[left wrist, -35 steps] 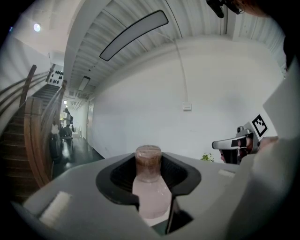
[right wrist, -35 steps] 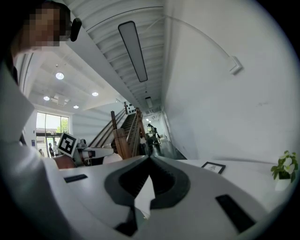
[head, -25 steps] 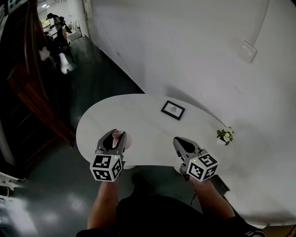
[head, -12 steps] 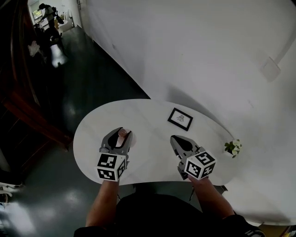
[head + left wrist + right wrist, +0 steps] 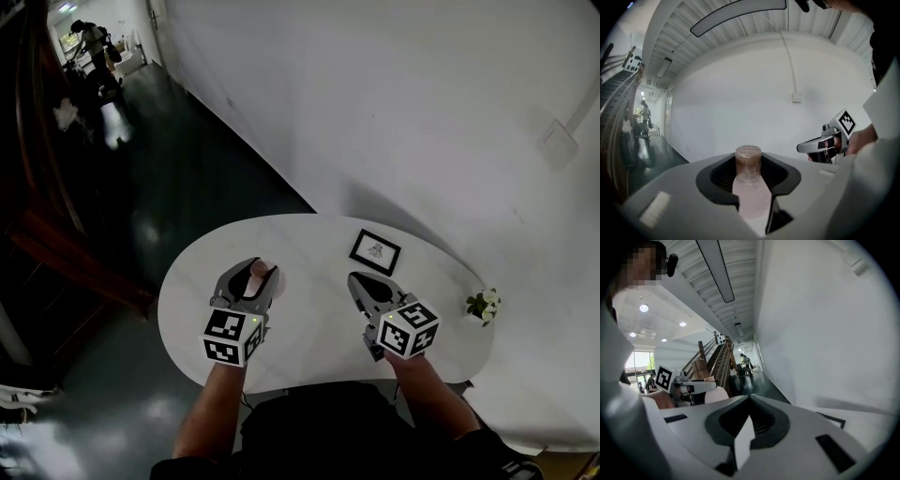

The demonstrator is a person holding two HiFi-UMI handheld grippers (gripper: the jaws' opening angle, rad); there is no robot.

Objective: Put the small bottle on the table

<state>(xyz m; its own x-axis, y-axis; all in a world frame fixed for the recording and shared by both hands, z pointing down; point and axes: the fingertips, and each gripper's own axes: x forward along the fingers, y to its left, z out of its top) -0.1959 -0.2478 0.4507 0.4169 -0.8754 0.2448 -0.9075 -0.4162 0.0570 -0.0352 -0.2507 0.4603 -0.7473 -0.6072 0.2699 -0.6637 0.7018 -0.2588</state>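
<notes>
One small bottle within left tool

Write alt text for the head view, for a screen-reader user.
Seen from above, the left gripper holds a small bottle, pinkish, over a white rounded table; the right gripper hovers beside it, shut and empty. A framed picture and a small plant sit on the table by a white wall.

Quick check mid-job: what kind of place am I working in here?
Probably a lobby or hallway of an office-like building: a long dark polished floor, a wooden staircase, and a rounded white table with a framed picture.
</notes>
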